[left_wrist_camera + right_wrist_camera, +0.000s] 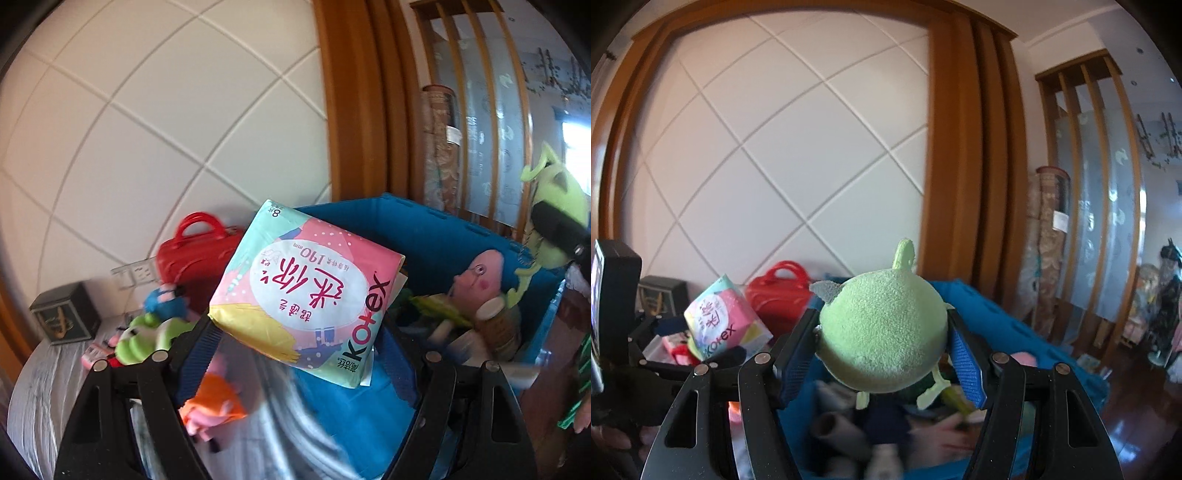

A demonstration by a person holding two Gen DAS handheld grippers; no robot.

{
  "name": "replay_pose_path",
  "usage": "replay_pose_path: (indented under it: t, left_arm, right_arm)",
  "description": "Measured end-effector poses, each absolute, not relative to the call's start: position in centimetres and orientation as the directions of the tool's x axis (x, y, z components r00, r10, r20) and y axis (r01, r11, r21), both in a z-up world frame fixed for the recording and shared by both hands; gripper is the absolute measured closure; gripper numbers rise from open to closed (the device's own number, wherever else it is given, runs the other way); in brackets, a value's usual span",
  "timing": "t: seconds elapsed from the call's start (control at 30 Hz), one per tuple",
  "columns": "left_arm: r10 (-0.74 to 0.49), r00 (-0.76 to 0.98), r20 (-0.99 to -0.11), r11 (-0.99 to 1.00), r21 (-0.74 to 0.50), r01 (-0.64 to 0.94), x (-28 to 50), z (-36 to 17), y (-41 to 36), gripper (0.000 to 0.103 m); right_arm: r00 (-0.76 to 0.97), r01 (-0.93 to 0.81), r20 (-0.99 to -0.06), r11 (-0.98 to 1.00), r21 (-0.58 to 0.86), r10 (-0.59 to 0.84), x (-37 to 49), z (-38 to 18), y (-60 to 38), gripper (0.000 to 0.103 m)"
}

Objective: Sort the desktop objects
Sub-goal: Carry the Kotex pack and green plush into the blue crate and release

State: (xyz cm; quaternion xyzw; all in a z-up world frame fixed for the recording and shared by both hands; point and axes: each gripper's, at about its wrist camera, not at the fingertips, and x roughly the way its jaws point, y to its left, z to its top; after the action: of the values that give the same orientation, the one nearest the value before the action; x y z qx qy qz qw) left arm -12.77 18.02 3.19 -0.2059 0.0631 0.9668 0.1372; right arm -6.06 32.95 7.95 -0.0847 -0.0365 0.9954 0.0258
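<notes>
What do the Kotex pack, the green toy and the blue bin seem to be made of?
Kotex pack: thin glossy plastic film, printed, creased at the ends. Green toy: plush, with a nubbly fleece pile. Blue bin: likely rigid moulded plastic, going by its notched rim.

Pink-and-mint pack (303,291), light green plush (882,332), blue bin (436,229).

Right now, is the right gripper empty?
No, the right gripper is closed on a green plush toy, its blue pads pressing both sides.
</notes>
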Motion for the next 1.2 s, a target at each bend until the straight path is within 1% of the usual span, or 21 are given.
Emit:
replay_pose_path:
  t: [0.1,0.27,0.37,0.6,0.8,0.83,0.9,0.93,1.0,1.13,1.2]
  left_arm:
    - [0.258,-0.87,-0.421,-0.943,0.087,-0.321,-13.0,3.8,21.2,0.022]
    - [0.269,-0.822,-0.502,-0.921,0.115,-0.372,-13.2,3.4,25.6,0.022]
    - [0.272,-0.803,-0.53,-0.914,0.12,-0.389,-13.4,3.0,26.9,0.022]
    - [0.254,-0.805,-0.537,-0.916,0.133,-0.378,-13.8,2.8,28.0,0.022]
    - [0.258,-0.799,-0.544,-0.919,0.118,-0.377,-14.0,2.6,28.3,0.021]
    - [0.261,-0.798,-0.544,-0.919,0.114,-0.379,-14.0,2.6,28.3,0.021]
    - [0.263,-0.797,-0.544,-0.919,0.109,-0.378,-14.0,2.6,28.2,0.017]
    - [0.261,-0.796,-0.546,-0.921,0.106,-0.374,-14.1,2.5,28.3,0.013]
    - [0.253,-0.801,-0.542,-0.924,0.111,-0.366,-14.1,2.5,28.2,0.008]
    - [0.253,-0.8,-0.544,-0.923,0.112,-0.368,-14.0,2.5,28.3,0.003]
    - [0.252,-0.8,-0.545,-0.922,0.116,-0.369,-13.9,2.4,28.4,0.003]
  right_arm:
    - [-0.983,-0.075,-0.165,-0.995,-0.06,0.084,-6.5,7.9,36.0,0.035]
    - [-0.968,-0.128,-0.21,-0.99,-0.062,0.138,-7.7,7.0,40.0,0.035]
    - [-0.963,-0.133,-0.229,-0.99,-0.047,0.14,-8.0,6.4,41.4,0.035]
    - [-0.96,-0.142,-0.234,-0.988,-0.06,0.152,-8.6,6.0,42.5,0.035]
    - [-0.949,-0.174,-0.253,-0.981,-0.083,0.189,-10.1,5.7,43.5,0.035]
    - [-0.945,-0.184,-0.259,-0.98,-0.08,0.199,-10.4,5.6,43.8,0.033]
    - [-0.938,-0.213,-0.263,-0.975,-0.07,0.224,-10.7,5.5,44.4,0.018]
    - [-0.935,-0.23,-0.262,-0.971,-0.066,0.239,-10.6,5.4,44.5,0.0]
    - [-0.935,-0.243,-0.252,-0.969,-0.055,0.249,-10.5,5.5,45.0,0.0]
    - [-0.934,-0.252,-0.249,-0.966,-0.05,0.256,-10.1,5.7,45.4,0.0]
    - [-0.935,-0.256,-0.244,-0.966,-0.042,0.259,-9.8,5.8,45.6,0.0]
